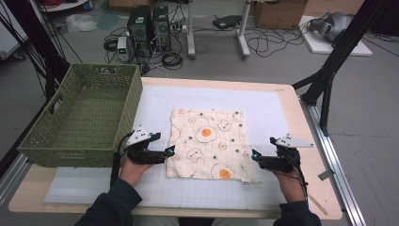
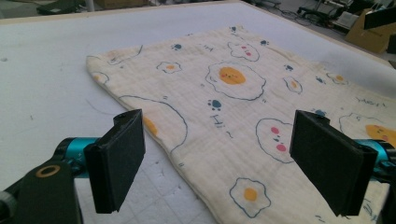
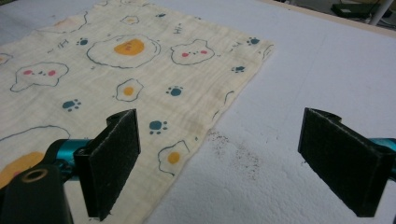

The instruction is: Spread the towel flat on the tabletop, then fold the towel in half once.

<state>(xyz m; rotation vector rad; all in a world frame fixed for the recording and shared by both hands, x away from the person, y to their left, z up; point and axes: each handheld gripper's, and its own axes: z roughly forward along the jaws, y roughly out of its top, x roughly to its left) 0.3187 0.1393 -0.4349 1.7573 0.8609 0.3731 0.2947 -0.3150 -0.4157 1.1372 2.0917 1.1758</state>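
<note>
Cream square muslin cloth printed with fried eggs, bears and paw marks lies flat and spread out mid-table, on the white gridded mat that covers the light wooden tabletop.

Left gripper sits at the cloth's near-left edge, jaws wide apart, nothing between the pads; in the left gripper view the cloth edge runs under the gap. Right gripper sits at the near-right edge, jaws also spread wide, not clamping anything; the right gripper view has the cloth's edge below the left jaw and bare mat below the right one. Dark speckles on the mat just beside that edge.

Obstacles: green woven rectangular basket with handle cut-outs stands on the table's left side, just beside the left gripper, apart from the cloth. Nothing lies on the cloth itself.

Room: grey floor, two black computer towers with tangled cables beyond the table, white desk legs, cardboard box, black frame struts on the right.
</note>
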